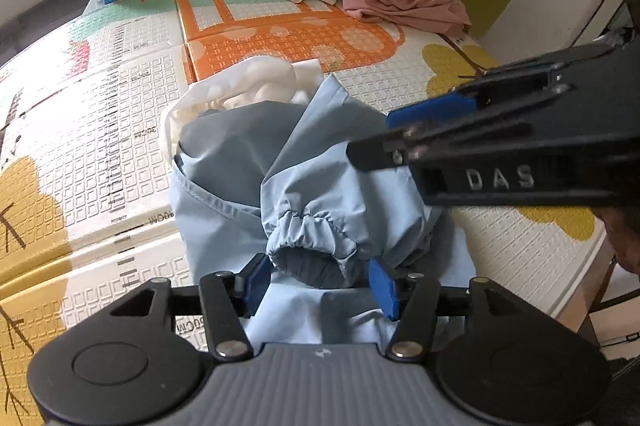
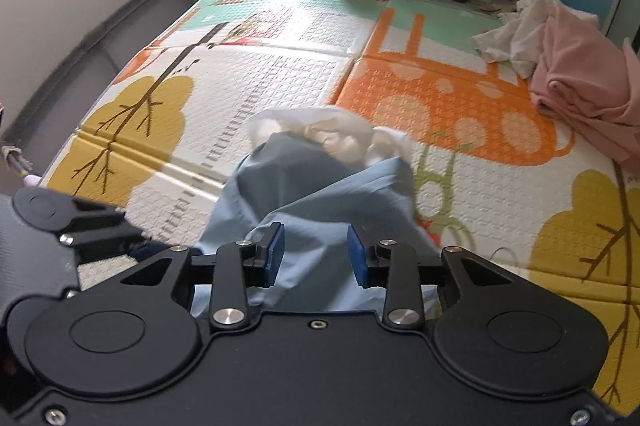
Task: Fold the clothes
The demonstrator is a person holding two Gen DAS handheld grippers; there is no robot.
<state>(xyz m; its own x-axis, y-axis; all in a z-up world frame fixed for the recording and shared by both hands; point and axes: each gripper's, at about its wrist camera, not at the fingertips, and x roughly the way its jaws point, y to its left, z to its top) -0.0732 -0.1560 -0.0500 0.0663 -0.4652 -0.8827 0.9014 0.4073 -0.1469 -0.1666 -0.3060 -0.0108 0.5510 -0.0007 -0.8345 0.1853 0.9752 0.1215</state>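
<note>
Item: light-blue jacket [image 1: 320, 185], bunched mid-bench on the play mat [image 1: 100, 145]. Thin, limp, slippery shell (cuffs elasticated); best pinched at hem or cuff. Left claw [image 1: 320, 284], right claw [image 2: 316, 254]: both apart, gripping nothing.

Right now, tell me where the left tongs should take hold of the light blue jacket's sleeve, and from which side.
Grip the elastic cuff of the light blue jacket, coming down from above on the near side. The cuff lies on top of the bundle, its opening facing the left tongs, and its gathered band looks like the firmest edge. The open jaws already flank it, so a short descent should do.
</note>
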